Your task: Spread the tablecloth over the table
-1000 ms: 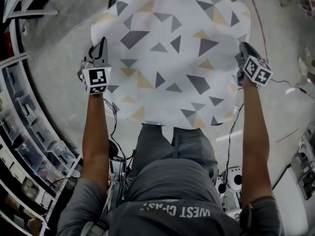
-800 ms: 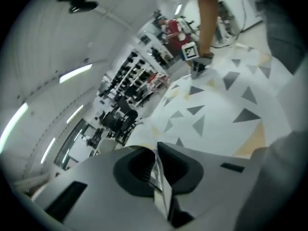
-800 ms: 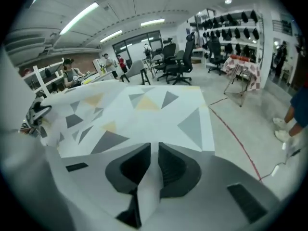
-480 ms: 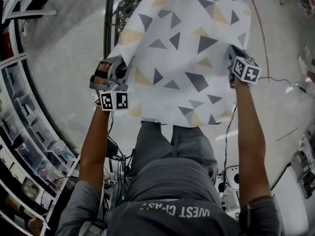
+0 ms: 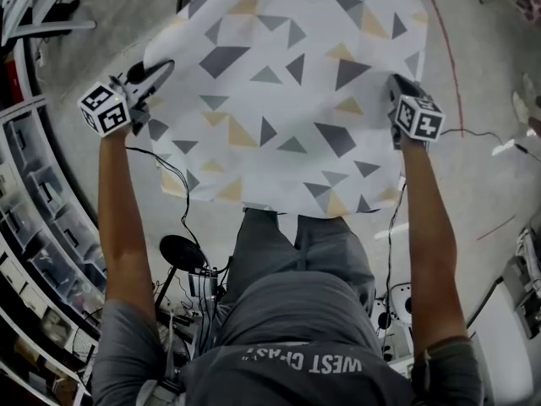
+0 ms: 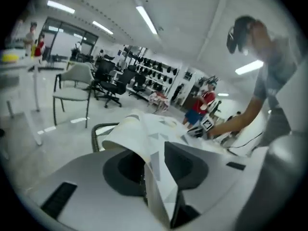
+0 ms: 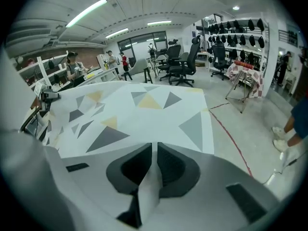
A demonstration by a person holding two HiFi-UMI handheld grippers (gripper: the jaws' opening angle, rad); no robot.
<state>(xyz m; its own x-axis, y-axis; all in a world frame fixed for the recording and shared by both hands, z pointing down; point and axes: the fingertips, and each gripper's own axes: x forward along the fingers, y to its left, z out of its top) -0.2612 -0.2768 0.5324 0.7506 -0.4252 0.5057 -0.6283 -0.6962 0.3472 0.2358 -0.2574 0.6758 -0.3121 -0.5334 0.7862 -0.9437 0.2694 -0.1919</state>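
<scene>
Tablecloth (image 5: 279,100) lies over the table (image 6: 93,132) and covers nearly all of it. The near edge hangs toward the person's legs.

Right gripper (image 7: 154,153): jaws nearly together, pinching a fold at the right side edge.

Left gripper (image 6: 154,162): at the left side edge, jaws opening. A fold of cloth sits between them, and the pads don't look to be pressing on it. The edge curls up there.

My read: final tension-and-release step. To do it well:
1. Hold the right pinch as the anchor so the sheet doesn't creep.
2. Draw the left gripper straight out, low, so the fold slides free without snagging.
3. Check that the 2 side overhangs match and flatten the curl before letting go on the right.
</scene>
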